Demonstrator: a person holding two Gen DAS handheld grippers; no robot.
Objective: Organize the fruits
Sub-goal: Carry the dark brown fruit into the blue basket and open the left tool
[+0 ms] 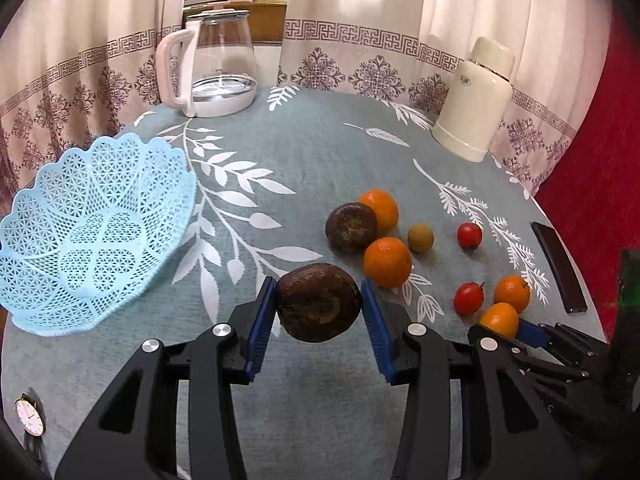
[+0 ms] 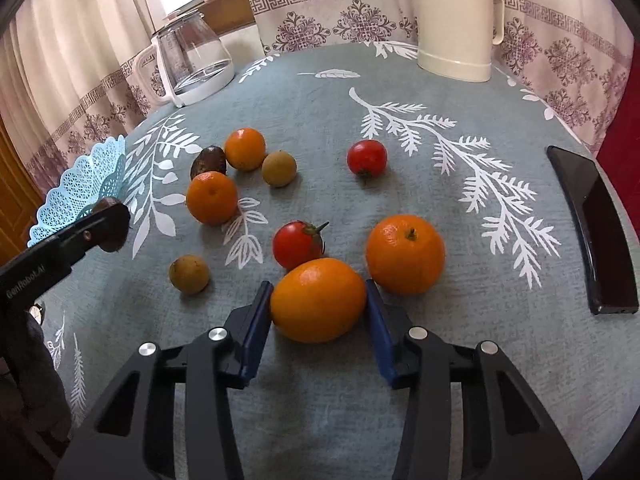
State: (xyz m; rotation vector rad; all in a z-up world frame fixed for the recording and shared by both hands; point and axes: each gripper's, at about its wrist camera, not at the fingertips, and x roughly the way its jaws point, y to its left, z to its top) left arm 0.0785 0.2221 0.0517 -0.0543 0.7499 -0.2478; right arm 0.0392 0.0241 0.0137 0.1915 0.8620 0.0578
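My left gripper (image 1: 319, 309) has a brown fruit (image 1: 319, 307) clamped between its jaws, lifted off the surface, with the empty blue basket (image 1: 92, 236) off to its left. My right gripper (image 2: 319, 307) has its jaws around an orange (image 2: 319, 300) that seems to sit on the cloth, pads touching its sides. Pick-up is underway; next I'd swing left and release over the basket.

glass kettle (image 1: 216, 68) | cream flask (image 1: 474, 100) | phone (image 2: 592, 232) | wristwatch (image 1: 30, 420) — table edge
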